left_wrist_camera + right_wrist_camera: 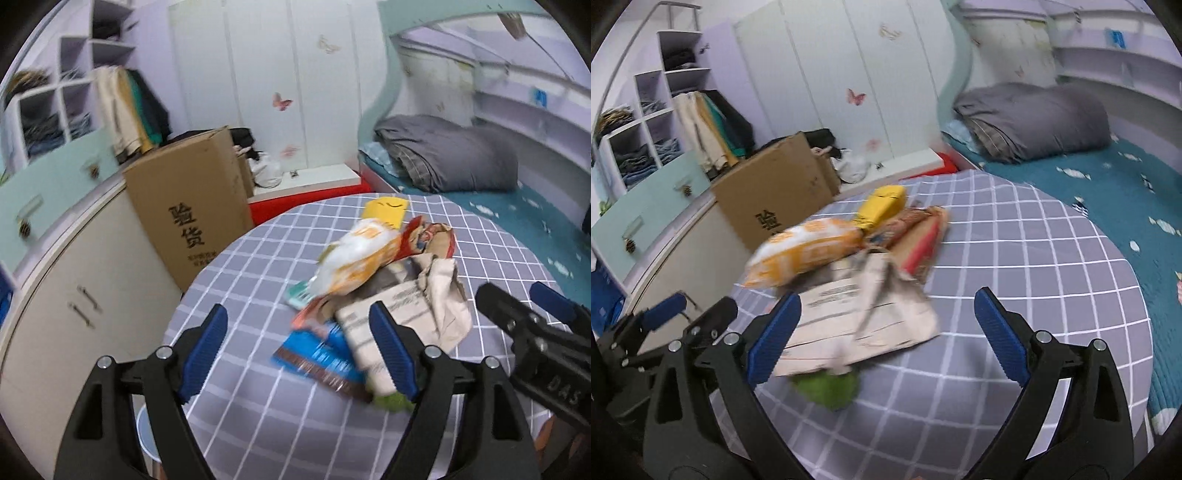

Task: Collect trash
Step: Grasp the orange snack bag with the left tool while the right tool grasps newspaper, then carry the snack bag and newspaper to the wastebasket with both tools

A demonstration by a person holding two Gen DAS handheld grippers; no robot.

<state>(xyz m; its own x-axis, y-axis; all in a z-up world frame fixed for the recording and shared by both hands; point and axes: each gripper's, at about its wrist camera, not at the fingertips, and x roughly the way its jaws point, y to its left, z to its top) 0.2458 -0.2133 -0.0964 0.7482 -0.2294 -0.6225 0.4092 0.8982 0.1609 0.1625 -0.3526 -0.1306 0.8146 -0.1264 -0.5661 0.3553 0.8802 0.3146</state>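
A pile of trash lies on a round table with a grey checked cloth (255,258) (1034,258). In it are an orange-and-white snack bag (362,254) (805,254), a yellow packet (386,210) (882,206), a red-brown bag (428,236) (919,232), a crumpled paper bag (424,314) (864,317), a blue wrapper (317,358) and something green (827,387). My left gripper (299,350) (689,312) is open over the blue wrapper. My right gripper (886,336) (521,299) is open too, with the paper bag in front of its jaws. Neither holds anything.
A tall cardboard box (192,206) (775,192) stands past the table's left edge, beside a white cabinet (74,295). A bed with a grey folded duvet (443,155) (1034,118) runs along the right. A pale round rim (146,424) shows below the table's near-left edge.
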